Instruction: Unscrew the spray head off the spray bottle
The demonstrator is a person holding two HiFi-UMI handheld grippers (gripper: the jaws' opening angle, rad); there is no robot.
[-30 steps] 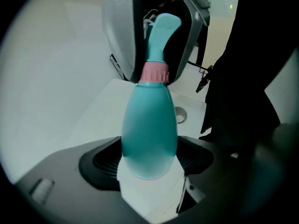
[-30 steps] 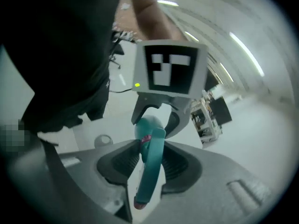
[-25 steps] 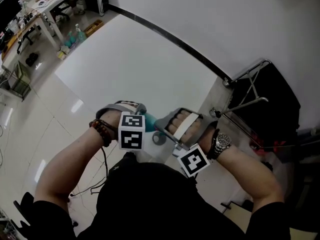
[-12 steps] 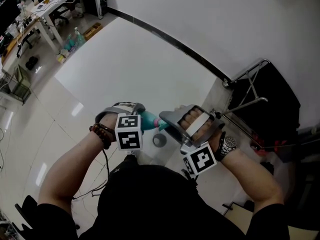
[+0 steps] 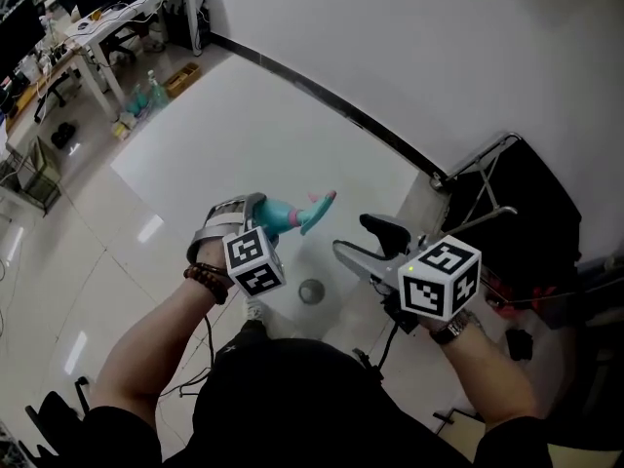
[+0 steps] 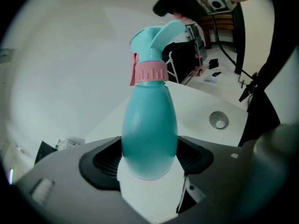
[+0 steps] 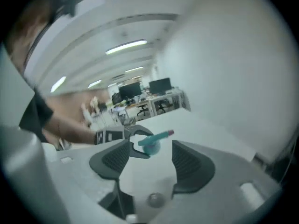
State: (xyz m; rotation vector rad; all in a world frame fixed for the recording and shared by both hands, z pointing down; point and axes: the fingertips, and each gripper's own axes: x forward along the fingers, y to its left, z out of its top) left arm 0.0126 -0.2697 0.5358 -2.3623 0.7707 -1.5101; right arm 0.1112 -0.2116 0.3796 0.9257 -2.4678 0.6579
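Nearest to us, our two forearms reached forward, the left wrist ringed by a dark bead bracelet [image 5: 207, 281]. In that hand we held the left gripper [image 5: 261, 213], its black-and-white marker cube [image 5: 253, 259] turned up toward us. Its black ribbed jaws stood wide and pressed on both sides of the rounded belly of a teal plastic spray bottle [image 6: 149, 125]. The bottle was thus clamped in the air, clear of the white flat surface [image 5: 253, 125] below it. In the left gripper view the bottle rose away from the jaws, a pink ribbed collar [image 6: 150, 71] ringing its neck. The teal plastic spray head [image 6: 152, 41] sat on top of that collar, with its nozzle slanting up to the right. Beside it, apart from the bottle, we held the right gripper [image 5: 369, 244], whose own marker cube [image 5: 441, 276] sat close to our wrist. Its jaws had just been opening and stood spread wide with nothing between them. In the right gripper view the bottle showed only farther off, through the gap. Below and between the two grippers, a small round grey metal fitting [image 5: 311, 291] sat in the white surface. Farther right stood a black frame with metal tubes [image 5: 507, 193]. Far off at the left were white office desks [image 5: 97, 8].
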